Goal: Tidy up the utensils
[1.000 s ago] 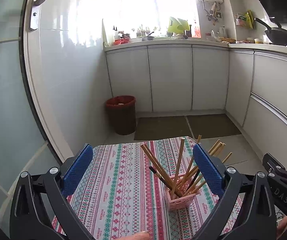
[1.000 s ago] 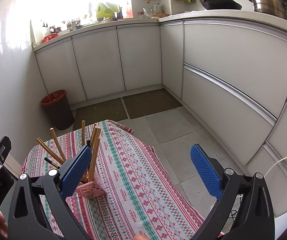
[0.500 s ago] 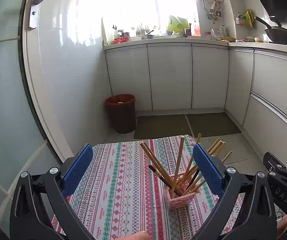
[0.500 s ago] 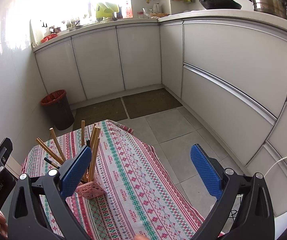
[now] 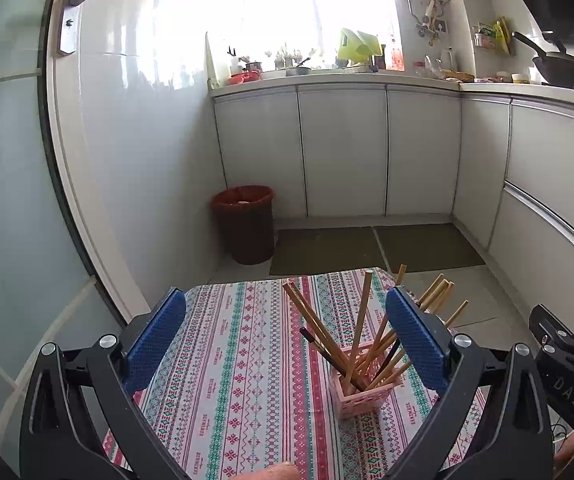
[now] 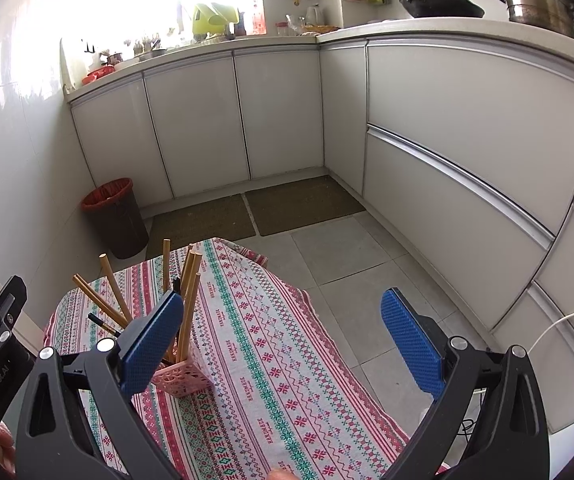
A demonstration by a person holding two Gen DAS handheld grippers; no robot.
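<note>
- The pink basket (image 5: 363, 392) stands on the tabletop (image 5: 239, 360) — full of wooden chopsticks (image 5: 357, 332) that lean every way.
- The left gripper (image 5: 287, 340) has its jaws wide, holding nothing.
- The right gripper (image 6: 283, 332) has wide, empty jaws too — the basket sits just beside its left finger.

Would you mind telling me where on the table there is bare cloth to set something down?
The tablecloth is bare from its left edge across to the pink basket, and again to the basket's right up to the far edge. The only crowded spot is the basket itself, where chopsticks fan outward.
</note>
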